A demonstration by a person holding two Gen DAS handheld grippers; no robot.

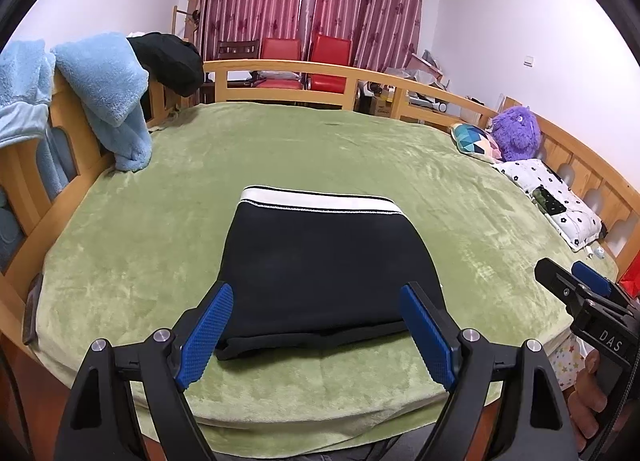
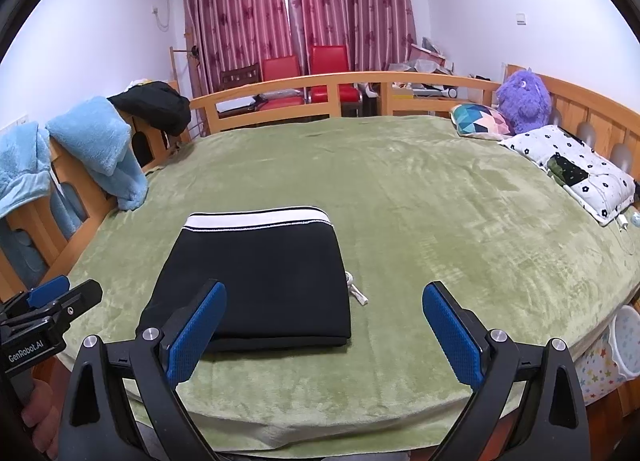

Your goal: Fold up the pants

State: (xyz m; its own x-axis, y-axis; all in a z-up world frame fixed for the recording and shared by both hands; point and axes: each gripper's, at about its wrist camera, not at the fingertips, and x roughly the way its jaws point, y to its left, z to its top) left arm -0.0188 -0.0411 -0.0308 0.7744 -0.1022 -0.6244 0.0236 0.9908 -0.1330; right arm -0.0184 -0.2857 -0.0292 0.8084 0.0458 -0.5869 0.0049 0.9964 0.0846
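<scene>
Black pants (image 1: 324, 261) with a white waistband lie folded into a compact rectangle on the green bed cover (image 1: 280, 149); they also show in the right wrist view (image 2: 260, 273). A white drawstring end (image 2: 357, 290) pokes out at their right side. My left gripper (image 1: 316, 329) is open and empty, held just in front of the near fold. My right gripper (image 2: 324, 333) is open and empty, to the right of the pants and above the cover. Each gripper shows at the edge of the other view: the right one (image 1: 576, 281), the left one (image 2: 60, 293).
A wooden bed rail (image 1: 280, 73) runs around the bed. Blue fleece (image 1: 108, 97) and a black garment (image 1: 172, 61) hang on the left rail. Pillows (image 2: 576, 173) and a purple plush toy (image 2: 524, 99) lie at the right. Red chairs (image 2: 304, 77) stand behind.
</scene>
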